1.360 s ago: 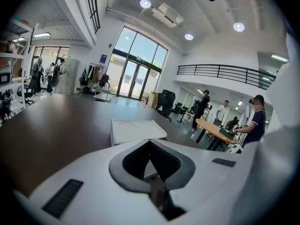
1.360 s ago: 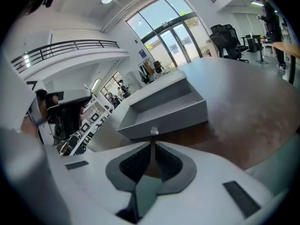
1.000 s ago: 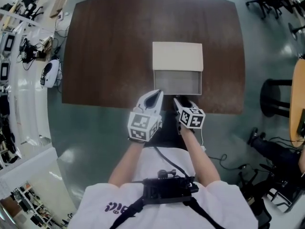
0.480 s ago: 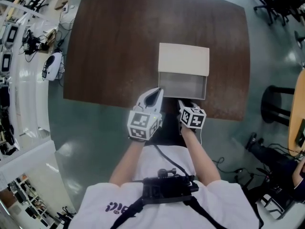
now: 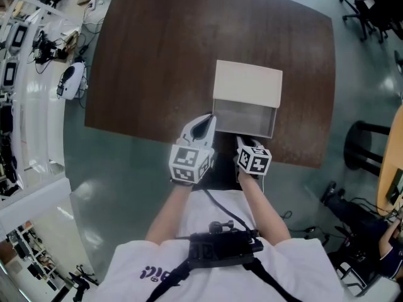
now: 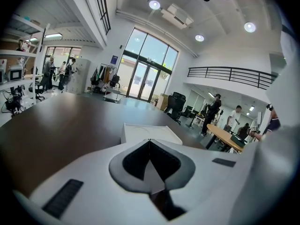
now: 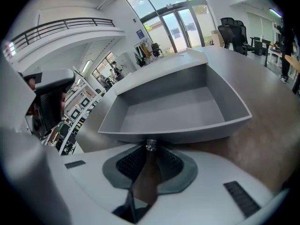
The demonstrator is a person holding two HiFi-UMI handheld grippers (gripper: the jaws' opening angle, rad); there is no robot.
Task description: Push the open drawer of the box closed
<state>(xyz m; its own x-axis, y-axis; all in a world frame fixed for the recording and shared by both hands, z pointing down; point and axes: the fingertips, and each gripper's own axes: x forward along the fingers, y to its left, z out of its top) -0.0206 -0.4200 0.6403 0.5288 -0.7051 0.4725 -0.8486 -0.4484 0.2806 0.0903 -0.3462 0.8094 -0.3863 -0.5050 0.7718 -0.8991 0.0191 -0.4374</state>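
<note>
A cream box [image 5: 247, 83] stands on the brown table [image 5: 151, 49] with its grey drawer [image 5: 244, 119] pulled out toward me and nothing in it. In the right gripper view the drawer [image 7: 173, 107] fills the middle, and its small silver knob [image 7: 151, 145] sits between the tips of my right gripper [image 7: 150, 149]. Those jaws are closing and their pads touch the knob's sides. In the head view the right gripper [image 5: 244, 142] is at the drawer front. My left gripper [image 5: 203, 122] is just left of the drawer's near corner, shut with nothing in it [image 6: 149, 141].
The table's near edge runs under both grippers. A black stool [image 5: 368, 137] and office chairs stand on the floor to the right. Benches with equipment [image 5: 25, 43] line the left side. Several people stand far off in the left gripper view.
The right gripper has come up against the drawer front. The head camera has shifted, so the box sits lower and further right. The left gripper has stayed put.
</note>
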